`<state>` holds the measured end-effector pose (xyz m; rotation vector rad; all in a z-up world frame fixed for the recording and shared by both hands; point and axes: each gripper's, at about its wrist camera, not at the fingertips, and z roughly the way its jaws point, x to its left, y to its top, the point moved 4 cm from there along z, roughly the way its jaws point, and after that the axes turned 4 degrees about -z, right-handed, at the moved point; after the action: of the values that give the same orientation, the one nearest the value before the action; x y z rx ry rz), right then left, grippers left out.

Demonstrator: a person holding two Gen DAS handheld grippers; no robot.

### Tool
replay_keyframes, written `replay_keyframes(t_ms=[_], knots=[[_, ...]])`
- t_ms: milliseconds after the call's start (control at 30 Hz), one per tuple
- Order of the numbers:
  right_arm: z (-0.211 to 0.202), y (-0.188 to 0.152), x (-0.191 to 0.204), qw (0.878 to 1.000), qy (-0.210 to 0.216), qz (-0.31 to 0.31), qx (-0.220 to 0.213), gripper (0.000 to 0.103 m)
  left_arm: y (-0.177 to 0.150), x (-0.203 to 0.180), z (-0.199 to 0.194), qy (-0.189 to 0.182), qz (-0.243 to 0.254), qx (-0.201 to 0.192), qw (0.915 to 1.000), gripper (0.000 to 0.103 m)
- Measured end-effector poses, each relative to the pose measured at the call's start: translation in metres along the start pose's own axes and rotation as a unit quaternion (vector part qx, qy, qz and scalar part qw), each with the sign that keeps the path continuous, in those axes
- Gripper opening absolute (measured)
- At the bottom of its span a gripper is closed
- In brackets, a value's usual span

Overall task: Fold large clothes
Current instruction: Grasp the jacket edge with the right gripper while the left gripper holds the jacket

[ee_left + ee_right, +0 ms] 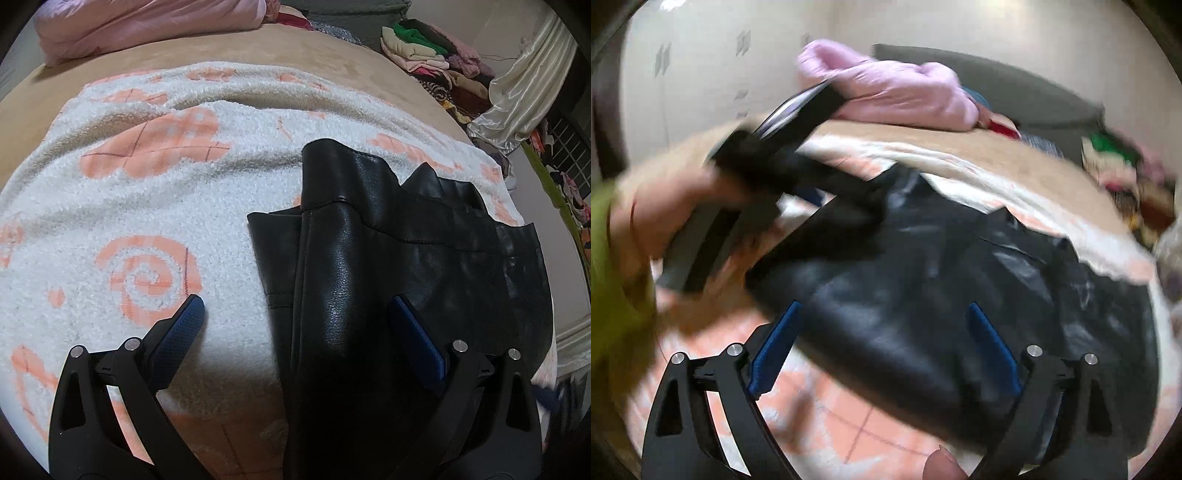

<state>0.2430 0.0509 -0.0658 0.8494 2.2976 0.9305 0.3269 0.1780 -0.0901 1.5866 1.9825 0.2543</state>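
Observation:
A black leather garment [388,266] lies partly folded on a white fleece blanket with orange patterns [147,206]. My left gripper [295,302] is open above the garment's left edge, one blue pad over the blanket and one over the leather. In the blurred right wrist view the same garment [960,288] lies below my open right gripper [882,310]. The other gripper [798,155], held by a hand [665,206], reaches over the garment's far left part.
The blanket lies on a tan bed surface [258,48]. A pink quilted bundle [147,26] lies at the back. A pile of mixed clothes [436,59] sits at the back right, next to a cream satin curtain [524,92].

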Motion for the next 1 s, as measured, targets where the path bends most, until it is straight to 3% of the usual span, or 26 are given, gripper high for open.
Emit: replay_keyframes(t_ms=[167, 400, 433, 467, 567, 667, 867, 933, 967, 1000], knots=[[0.019, -0.005, 0.043, 0.992, -0.042, -0.115, 0.020, 0.091, 0.004, 0.008, -0.004, -0.010, -0.016, 0.000, 0.9998, 0.093], [0.045, -0.001, 0.062, 0.978, -0.095, -0.182, 0.029, 0.089, 0.004, 0.011, -0.002, -0.020, -0.026, 0.010, 0.9994, 0.093], [0.045, 0.000, 0.064, 0.977, -0.098, -0.190, 0.023, 0.079, 0.005, 0.012, 0.000, -0.022, -0.030, 0.013, 0.9992, 0.093], [0.042, 0.001, 0.067, 0.976, -0.096, -0.197, 0.013, 0.057, 0.004, 0.014, 0.001, -0.022, -0.035, 0.019, 0.9990, 0.093], [0.029, 0.004, 0.072, 0.973, -0.106, -0.205, -0.015, 0.028, 0.002, 0.018, 0.002, -0.031, -0.046, 0.028, 0.9981, 0.093], [0.016, 0.007, 0.063, 0.976, -0.110, -0.184, -0.035, 0.022, 0.001, 0.017, 0.001, -0.038, -0.050, 0.032, 0.9975, 0.093], [0.004, 0.021, 0.044, 0.988, -0.076, -0.127, -0.049, 0.019, -0.007, 0.011, 0.002, -0.104, -0.085, 0.049, 0.9897, 0.093], [0.000, 0.021, 0.039, 0.991, -0.057, -0.106, -0.050, 0.019, -0.010, 0.007, 0.005, -0.139, -0.102, 0.064, 0.9830, 0.086], [-0.001, 0.021, 0.037, 0.993, -0.051, -0.097, -0.051, 0.019, -0.012, 0.004, 0.006, -0.153, -0.105, 0.069, 0.9802, 0.072], [-0.003, 0.020, 0.034, 0.994, -0.040, -0.084, -0.049, 0.019, -0.014, -0.002, 0.006, -0.174, -0.107, 0.074, 0.9762, 0.050]])
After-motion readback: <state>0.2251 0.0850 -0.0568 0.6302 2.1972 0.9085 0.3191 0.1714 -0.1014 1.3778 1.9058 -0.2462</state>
